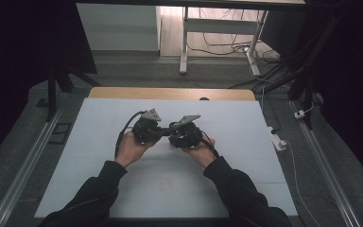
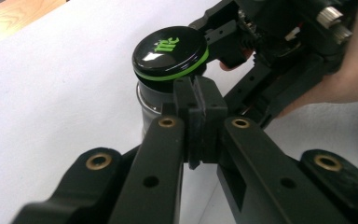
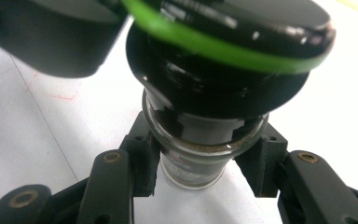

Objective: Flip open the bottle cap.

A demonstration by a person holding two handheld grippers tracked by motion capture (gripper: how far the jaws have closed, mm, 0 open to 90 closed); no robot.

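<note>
A small glass jar with a black, green-ringed lid was held above the white table — clamped by the right gripper, while the left gripper was closed on nothing, just beside the lid.

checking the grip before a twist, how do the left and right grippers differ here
The right gripper has its jaws apart, clamped on the glass body of the jar below the cap; the left gripper has its jaws closed together with nothing between them. The right gripper holds the jar, while the left gripper only sits beside it under the cap. Both are black and hand-held.
</note>
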